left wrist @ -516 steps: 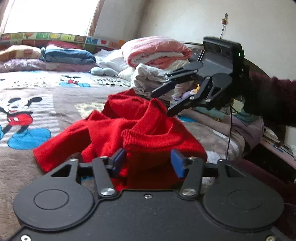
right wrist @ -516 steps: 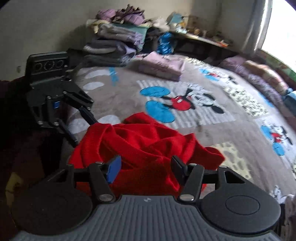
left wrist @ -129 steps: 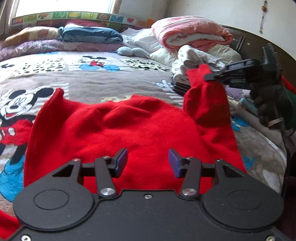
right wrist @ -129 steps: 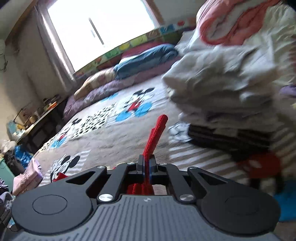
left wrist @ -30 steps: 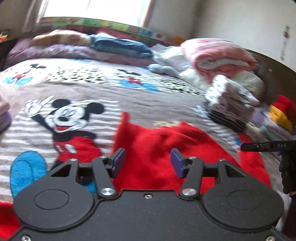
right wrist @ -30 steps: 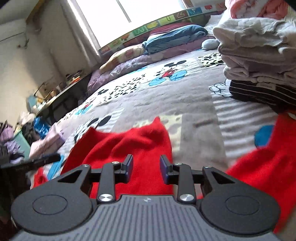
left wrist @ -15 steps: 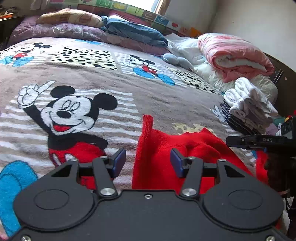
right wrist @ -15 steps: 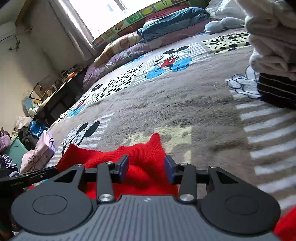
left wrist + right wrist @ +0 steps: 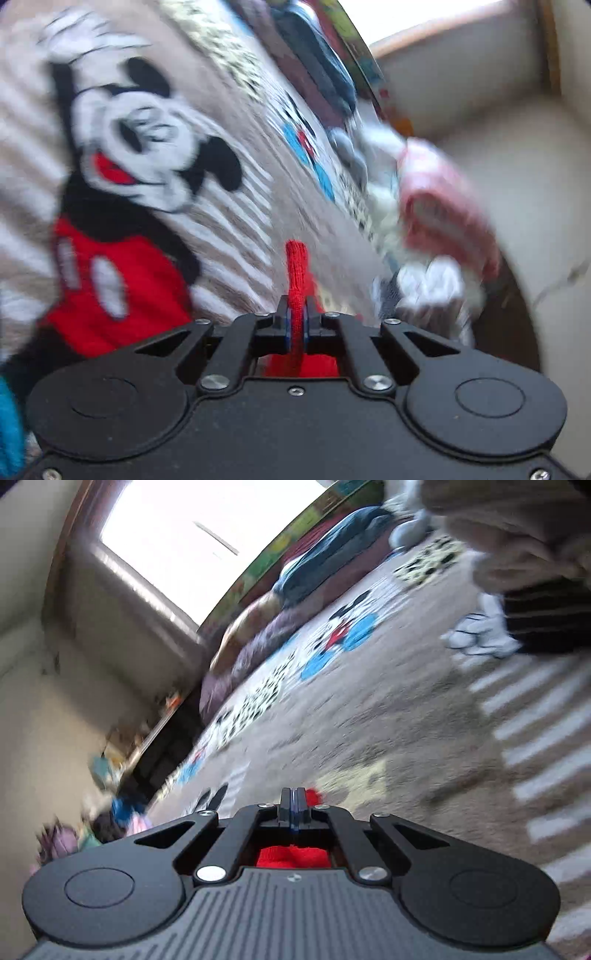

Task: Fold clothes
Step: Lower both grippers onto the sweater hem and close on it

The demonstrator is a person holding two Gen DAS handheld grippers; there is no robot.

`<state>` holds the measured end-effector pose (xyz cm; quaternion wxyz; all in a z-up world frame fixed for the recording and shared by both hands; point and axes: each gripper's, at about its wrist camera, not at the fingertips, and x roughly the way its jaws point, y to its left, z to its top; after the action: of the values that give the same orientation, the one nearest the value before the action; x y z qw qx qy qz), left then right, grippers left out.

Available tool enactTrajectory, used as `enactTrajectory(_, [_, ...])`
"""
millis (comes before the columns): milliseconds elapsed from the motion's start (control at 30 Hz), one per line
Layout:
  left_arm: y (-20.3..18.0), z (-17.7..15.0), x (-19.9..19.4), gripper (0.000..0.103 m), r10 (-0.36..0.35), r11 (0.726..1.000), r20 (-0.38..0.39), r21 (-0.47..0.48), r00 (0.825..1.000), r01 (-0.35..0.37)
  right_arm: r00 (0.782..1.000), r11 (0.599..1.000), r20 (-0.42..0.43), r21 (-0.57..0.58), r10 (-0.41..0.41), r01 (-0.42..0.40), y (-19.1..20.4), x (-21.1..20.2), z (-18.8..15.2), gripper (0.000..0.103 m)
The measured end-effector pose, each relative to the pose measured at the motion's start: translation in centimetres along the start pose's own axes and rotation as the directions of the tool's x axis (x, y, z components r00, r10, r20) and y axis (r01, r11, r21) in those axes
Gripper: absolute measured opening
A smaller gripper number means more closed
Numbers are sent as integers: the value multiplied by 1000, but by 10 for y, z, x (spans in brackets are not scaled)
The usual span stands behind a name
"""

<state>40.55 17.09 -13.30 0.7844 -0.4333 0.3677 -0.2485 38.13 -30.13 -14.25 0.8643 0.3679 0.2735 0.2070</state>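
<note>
Red knit sweater pinched upright in left gripper, right gripper fingers pinching it too

Bright window, pale walls, cartoon-mouse bedspread, pillows along headboard, possibly a cluttered shelf, blurred

both views blurred, tilted. blanket open ahead of right gripper, bare thru mid bed. obstacles: stacked folded clothes at far right edge, pillows along window side. left view: cartoon-print blanket clear ahead-left; pink/white linen pile blocks right side nr wall.
</note>
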Motion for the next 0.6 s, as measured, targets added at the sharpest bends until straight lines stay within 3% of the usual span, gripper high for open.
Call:
enactTrajectory(67, [14, 3, -4, 3, -45, 995, 14, -84, 999, 46, 1000, 1000, -13, 13, -1, 1, -4, 3, -1, 2])
enactTrajectory(133, [19, 2, 0, 3, -16, 996, 6, -87, 1000, 16, 1000, 1000, -28, 24, -2, 2, -7, 6, -2, 6])
enactTrajectory(167, [19, 1, 1, 3, 3, 997, 2, -82, 1000, -3, 1000, 1000, -27, 21, 11, -11, -4, 6, -2, 13])
enactTrajectory(200, [18, 1, 2, 3, 23, 997, -3, -71, 1000, -23, 999, 1000, -25, 18, 26, -25, -2, 6, -1, 34])
enactTrajectory(267, [11, 1, 4, 5, 62, 998, -16, -28, 998, -63, 998, 1000, -55, 5, 14, -13, 0, 9, 1, 61])
enactTrajectory(300, [7, 1, 4, 7, 83, 997, -20, -3, 996, -83, 997, 1000, -78, -17, -5, 4, 2, 13, 1, 61])
enactTrajectory(367, [0, 2, 4, 18, 122, 991, -17, 48, 992, -121, 990, 999, -141, -51, -15, 8, 7, 22, 0, 59])
enactTrajectory(433, [-4, 0, 6, 19, 151, 985, -13, 91, 988, -150, 980, 996, -198, -94, -27, 9, 12, 31, -3, 41])
enactTrajectory(467, [-4, -2, 7, 18, 160, 982, -9, 100, 987, -158, 974, 993, -223, -120, -34, 8, 16, 36, -5, 14])
enactTrajectory(500, [-2, -4, 7, 16, 151, 984, -6, 95, 988, -150, 979, 994, -202, -109, -21, -2, 15, 33, -5, 11])
enactTrajectory(533, [1, -4, 6, 2, 111, 992, -4, 64, 994, -111, 984, 995, -178, -95, -6, -12, 15, 30, -5, 11])
enactTrajectory(600, [7, -3, 3, 2, 27, 1000, 8, 5, 1000, -27, 991, 997, -129, -68, 24, -33, 13, 23, -5, 10])
